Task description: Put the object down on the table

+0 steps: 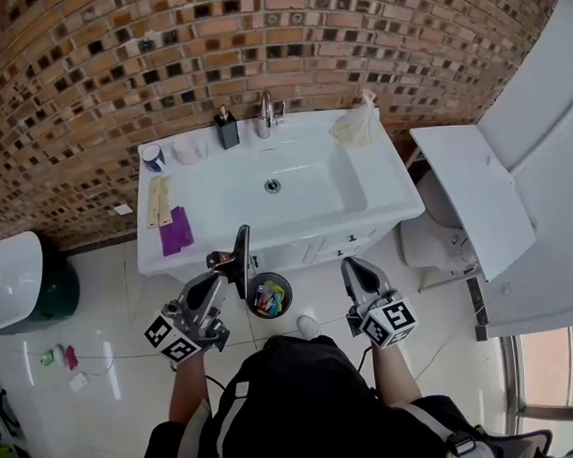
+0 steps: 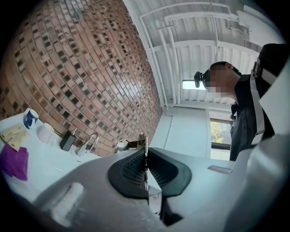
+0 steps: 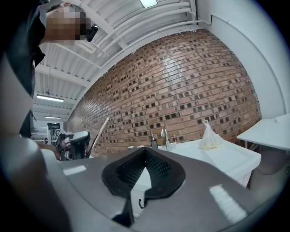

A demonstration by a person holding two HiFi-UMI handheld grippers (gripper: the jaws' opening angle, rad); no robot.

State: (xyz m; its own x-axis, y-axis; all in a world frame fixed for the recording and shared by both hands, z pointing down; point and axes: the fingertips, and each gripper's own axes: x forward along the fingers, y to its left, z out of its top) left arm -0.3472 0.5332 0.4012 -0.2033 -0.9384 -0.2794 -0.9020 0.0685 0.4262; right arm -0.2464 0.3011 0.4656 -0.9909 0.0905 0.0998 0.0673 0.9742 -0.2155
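- The left gripper's fingers are clamped together on a thin, dark flat panel, which stands up edge-on between them.
- In the head view the panel rises upright from the left gripper, in front of the white worktop's front edge and off its surface.
- The right gripper's fingers are pressed together with nothing between them; it is held level with the left one, well apart from it.
- Between the two grippers, lower down, a round waste bin sits on the floor.
- On the worktop: a purple cloth, a blue cup, a dark soap dispenser, the tap and a plastic bag.
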